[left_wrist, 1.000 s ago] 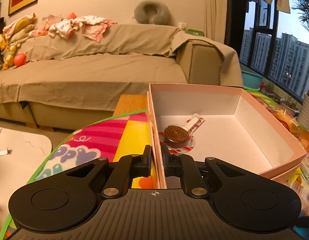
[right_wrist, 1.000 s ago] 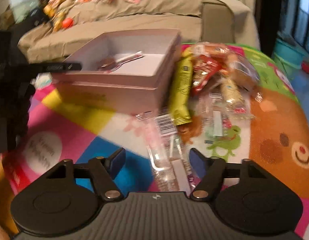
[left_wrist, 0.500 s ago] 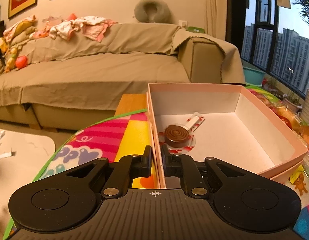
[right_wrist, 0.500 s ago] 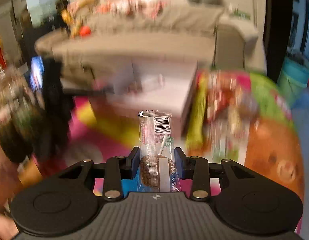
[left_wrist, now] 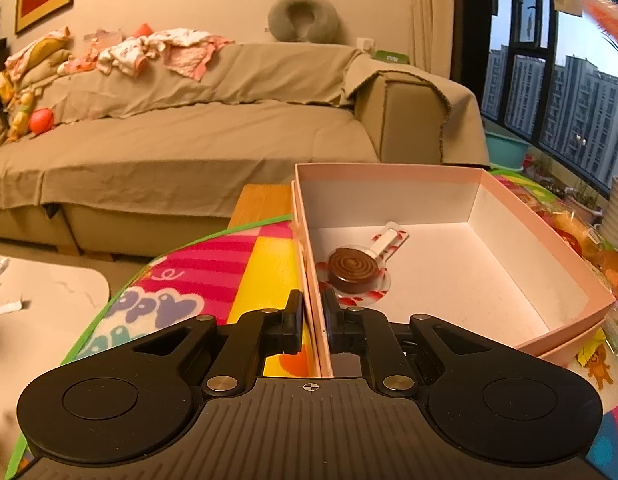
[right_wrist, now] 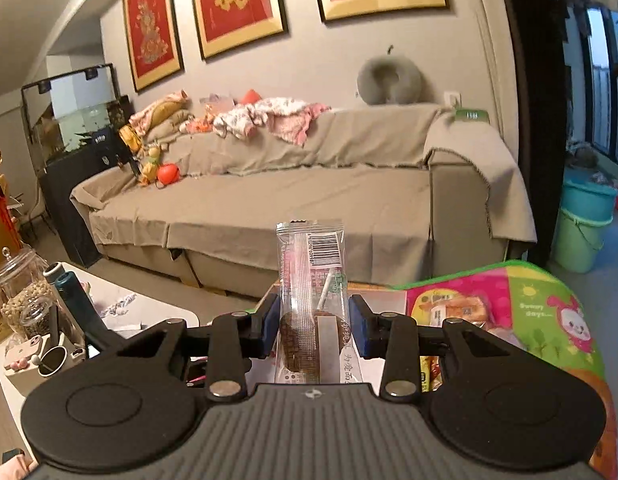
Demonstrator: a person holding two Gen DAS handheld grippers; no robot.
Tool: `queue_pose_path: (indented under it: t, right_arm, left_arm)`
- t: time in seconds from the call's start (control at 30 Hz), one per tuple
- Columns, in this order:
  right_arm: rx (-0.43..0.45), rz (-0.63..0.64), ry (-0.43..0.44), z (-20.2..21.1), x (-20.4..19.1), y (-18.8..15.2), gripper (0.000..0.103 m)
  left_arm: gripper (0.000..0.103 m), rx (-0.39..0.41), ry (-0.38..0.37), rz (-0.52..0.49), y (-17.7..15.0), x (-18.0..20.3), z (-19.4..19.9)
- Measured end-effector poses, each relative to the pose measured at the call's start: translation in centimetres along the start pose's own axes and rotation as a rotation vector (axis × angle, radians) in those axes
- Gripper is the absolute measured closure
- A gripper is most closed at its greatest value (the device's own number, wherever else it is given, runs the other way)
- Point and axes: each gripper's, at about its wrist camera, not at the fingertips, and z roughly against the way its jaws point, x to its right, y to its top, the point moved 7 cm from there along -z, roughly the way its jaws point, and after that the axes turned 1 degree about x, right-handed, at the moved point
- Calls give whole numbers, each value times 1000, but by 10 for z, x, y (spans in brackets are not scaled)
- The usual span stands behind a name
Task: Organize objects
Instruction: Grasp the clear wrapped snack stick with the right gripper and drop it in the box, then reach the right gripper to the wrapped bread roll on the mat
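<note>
Your pink box (left_wrist: 541, 248) stands open on top, its floor mostly bare (one lollipop (left_wrist: 353, 270) near the left wall); snacks (left_wrist: 569, 232) apparently crowd its right side.

Left gripper (left_wrist: 311, 322) — clamped on box wall (left_wrist: 312, 280)

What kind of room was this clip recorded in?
Most likely a home living room: a long sofa under a beige cover, framed red-and-gold pictures on the wall above it, and a fish tank on a dark cabinet at one end.
</note>
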Motion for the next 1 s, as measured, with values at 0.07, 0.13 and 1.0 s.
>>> queue_pose_path:
  t: [0.07, 0.13, 1.0]
  right_arm:
    - [-19, -27, -2, -12, 2, 2, 67]
    - [-26, -53, -1, -24, 5, 5, 66]
    - [-114, -189, -255, -24, 157, -110, 36]
  left_arm:
    - [90, 1, -8, -3, 0, 0, -1]
    - [90, 1, -13, -2, 0, 0, -1]
    - [91, 1, 14, 7, -3, 2, 1]
